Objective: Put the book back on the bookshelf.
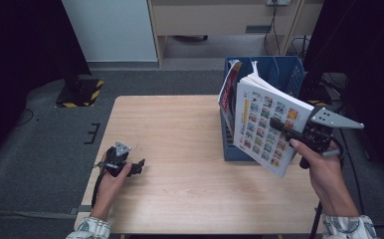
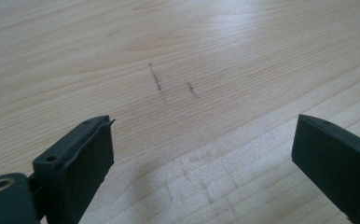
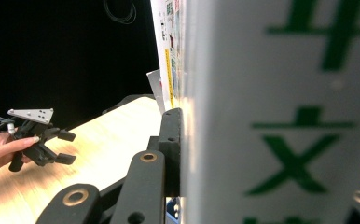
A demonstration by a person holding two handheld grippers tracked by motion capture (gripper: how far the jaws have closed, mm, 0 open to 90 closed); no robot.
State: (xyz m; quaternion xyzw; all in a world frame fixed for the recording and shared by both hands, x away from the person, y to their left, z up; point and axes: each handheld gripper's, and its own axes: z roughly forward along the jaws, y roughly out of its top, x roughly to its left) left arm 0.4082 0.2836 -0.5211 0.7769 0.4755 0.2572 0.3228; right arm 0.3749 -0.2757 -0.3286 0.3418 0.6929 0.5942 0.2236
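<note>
While my right gripper clamps the book, the blue bin waits just behind it

Pinched at its right edge, the book hangs tilted at the table's right side, long axis running up toward the bin's open top, where a red-covered book leans. Far off at the left, my left gripper rests over bare wood, jaws wide apart and empty

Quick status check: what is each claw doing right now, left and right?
Left claw: open, holding nothing, over the bare table.
Right claw: closed on the book, held by the blue crate.
</note>
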